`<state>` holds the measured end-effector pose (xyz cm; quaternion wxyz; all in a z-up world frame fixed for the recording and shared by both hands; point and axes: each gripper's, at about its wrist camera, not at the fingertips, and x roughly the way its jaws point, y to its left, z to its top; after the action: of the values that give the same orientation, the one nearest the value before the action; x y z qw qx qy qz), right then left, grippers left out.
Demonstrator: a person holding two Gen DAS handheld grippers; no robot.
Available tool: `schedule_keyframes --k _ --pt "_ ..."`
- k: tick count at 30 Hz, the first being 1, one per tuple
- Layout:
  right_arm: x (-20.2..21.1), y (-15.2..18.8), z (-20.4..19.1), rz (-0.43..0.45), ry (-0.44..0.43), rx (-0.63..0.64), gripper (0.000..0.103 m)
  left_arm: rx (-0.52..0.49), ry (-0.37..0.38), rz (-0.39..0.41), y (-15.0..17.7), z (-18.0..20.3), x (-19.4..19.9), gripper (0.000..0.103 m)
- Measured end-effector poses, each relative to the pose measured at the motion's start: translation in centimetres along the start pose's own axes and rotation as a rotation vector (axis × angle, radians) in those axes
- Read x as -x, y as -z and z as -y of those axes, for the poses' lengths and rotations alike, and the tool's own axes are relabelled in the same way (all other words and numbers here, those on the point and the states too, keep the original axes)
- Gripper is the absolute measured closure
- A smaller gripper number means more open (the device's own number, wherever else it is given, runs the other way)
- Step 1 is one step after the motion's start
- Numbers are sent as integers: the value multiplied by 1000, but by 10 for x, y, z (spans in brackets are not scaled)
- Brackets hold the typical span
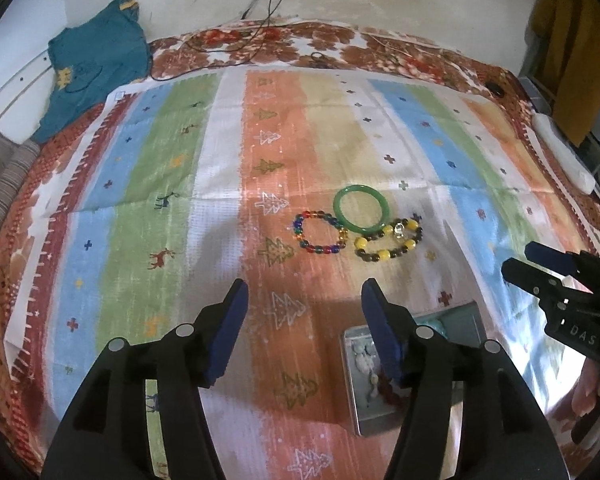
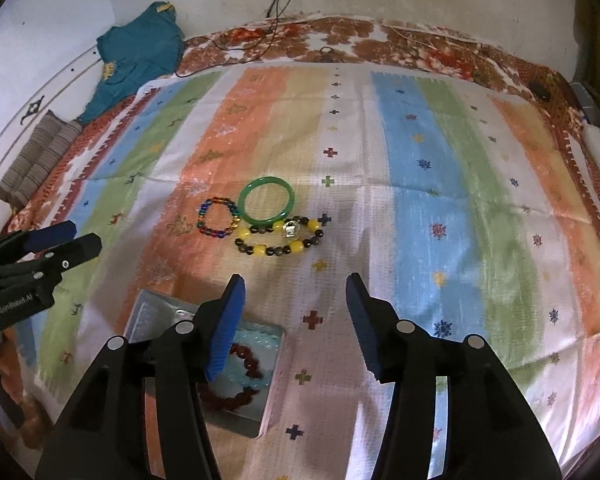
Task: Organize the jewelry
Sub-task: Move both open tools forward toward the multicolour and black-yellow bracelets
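Observation:
A green bangle [image 1: 360, 212] [image 2: 266, 203], a multicoloured bead bracelet [image 1: 320, 233] [image 2: 217, 218] and a yellow-and-dark bead bracelet [image 1: 389, 243] [image 2: 279, 240] lie together on the striped cloth. An open metal tin [image 1: 364, 400] [image 2: 236, 412] lies nearer, holding a dark red bead bracelet [image 2: 236, 376] and pale pieces. My left gripper [image 1: 304, 304] is open and empty, just left of the tin. My right gripper [image 2: 296, 304] is open and empty, to the right of the tin. Each gripper shows in the other's view, the right [image 1: 528, 260] and the left [image 2: 76, 240].
The striped cloth [image 1: 180, 184] [image 2: 420, 184] covers a floral bedspread [image 1: 340, 44]. A teal garment [image 1: 96, 68] [image 2: 140, 52] and a striped folded cloth [image 1: 4, 184] [image 2: 36, 160] lie at the far left. Cables [image 1: 260, 20] hang at the back wall. A white object [image 1: 564, 152] lies at the right edge.

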<state>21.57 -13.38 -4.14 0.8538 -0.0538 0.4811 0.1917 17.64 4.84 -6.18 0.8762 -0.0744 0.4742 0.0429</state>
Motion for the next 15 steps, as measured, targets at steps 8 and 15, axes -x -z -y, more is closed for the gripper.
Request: schedule_keyframes --k 8,15 --pt "-11 -9 4 -14 47 3 45 -38 -50 -21 -6 1 -19 33" --pt "-34 -14 7 -49 56 -2 39 -34 -60 -39 -14 0 -37 29"
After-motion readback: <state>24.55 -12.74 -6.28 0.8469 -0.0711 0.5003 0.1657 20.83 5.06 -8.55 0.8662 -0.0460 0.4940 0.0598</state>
